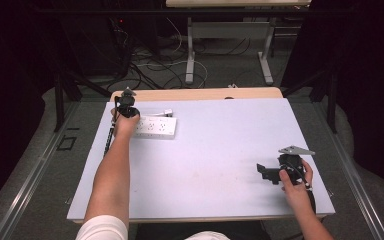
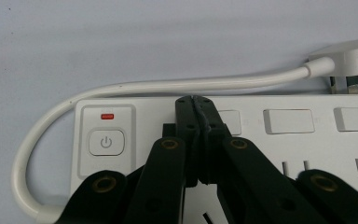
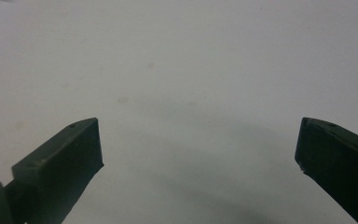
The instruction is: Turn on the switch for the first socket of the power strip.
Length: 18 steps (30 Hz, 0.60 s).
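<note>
Directly beneath the left gripper a white power strip is seen, lying at the far left of the worktop with its long axis across it, parallel to the far edge; the closed jaw tips are placed over the strip's top face, just beside the power button and its small red indicator, with the row of covered sockets running away to the other side; whether the tips touch the casing cannot be told. The strip's white cable is looped round the button end and carried along the far side to a plug lying flat on the worktop. The left gripper is clenched, jaws pressed together with nothing between them; a push on the button with the closed tips is judged the likely move, needing a short shift towards that end. The right gripper is held well apart at the near right; its jaws are spread wide over bare worktop, with nothing grasped.
</note>
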{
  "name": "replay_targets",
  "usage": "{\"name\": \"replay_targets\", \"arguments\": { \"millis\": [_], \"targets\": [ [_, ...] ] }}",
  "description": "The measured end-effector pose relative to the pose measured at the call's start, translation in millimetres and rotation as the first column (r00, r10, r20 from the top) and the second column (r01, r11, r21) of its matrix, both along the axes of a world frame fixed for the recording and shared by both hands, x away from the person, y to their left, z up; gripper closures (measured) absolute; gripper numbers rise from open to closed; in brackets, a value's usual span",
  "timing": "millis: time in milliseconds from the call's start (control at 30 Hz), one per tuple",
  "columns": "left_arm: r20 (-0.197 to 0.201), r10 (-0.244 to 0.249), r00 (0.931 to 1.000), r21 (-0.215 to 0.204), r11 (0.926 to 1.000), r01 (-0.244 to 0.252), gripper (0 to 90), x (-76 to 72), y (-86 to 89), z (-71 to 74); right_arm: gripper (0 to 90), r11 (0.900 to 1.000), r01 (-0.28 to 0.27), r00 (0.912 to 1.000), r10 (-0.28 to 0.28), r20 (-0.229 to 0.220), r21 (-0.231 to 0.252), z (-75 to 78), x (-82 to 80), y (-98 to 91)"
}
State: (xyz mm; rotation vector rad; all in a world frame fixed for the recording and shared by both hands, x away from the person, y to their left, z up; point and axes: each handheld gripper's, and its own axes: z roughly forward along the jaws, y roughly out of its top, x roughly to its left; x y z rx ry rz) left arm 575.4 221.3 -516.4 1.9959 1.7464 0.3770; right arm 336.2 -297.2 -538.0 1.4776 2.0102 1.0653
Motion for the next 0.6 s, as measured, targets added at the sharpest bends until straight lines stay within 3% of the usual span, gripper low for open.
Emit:
{"name": "replay_targets", "arguments": {
  "millis": [267,600],
  "targets": [
    [0.0,0.004,1.0,0.015,0.9999,-0.004,89.9,-0.9,-1.4,0.5,0.1,1.0,0.0,1.0,0.0,-0.001,0.0,0.1,-0.2,0.7],
    [0.005,0.017,0.9998,0.014,0.9998,-0.017,83.1,-1.8,-0.1,0.1,0.1,1.0,0.0,1.0,0.0,-0.006,0.0,-0.5,0.2,0.5]
  ]
}}
